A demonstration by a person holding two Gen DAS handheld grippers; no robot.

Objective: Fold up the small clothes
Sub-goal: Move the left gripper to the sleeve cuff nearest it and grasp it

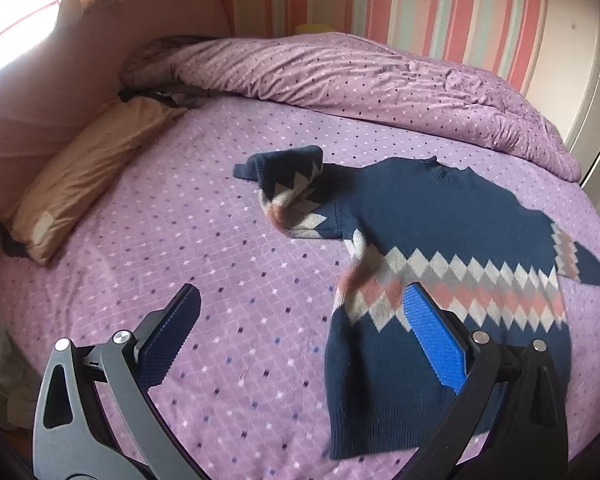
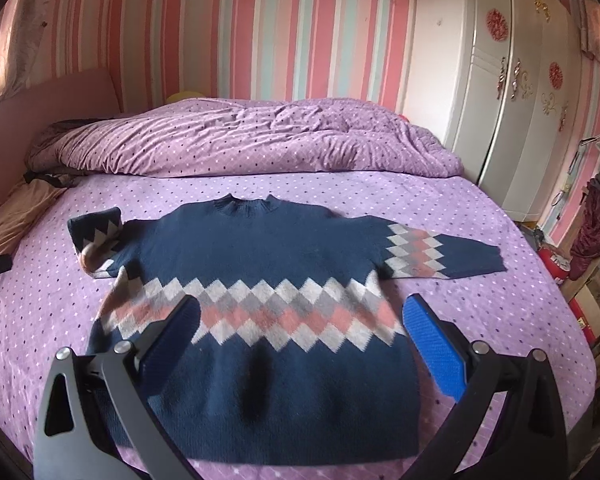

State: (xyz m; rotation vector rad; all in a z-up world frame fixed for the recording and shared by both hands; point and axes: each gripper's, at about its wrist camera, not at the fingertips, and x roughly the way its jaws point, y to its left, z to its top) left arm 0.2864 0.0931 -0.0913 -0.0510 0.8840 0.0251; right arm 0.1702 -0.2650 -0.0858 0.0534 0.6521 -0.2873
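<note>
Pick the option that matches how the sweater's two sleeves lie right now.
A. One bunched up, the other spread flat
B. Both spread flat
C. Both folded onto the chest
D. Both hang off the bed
A: on the sweater, one sleeve is crumpled at the shoulder while the other sleeve lies stretched out flat.

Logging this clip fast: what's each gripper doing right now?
Left gripper: open, holding nothing, above the sweater's edge.
Right gripper: open, holding nothing, over the sweater.
</note>
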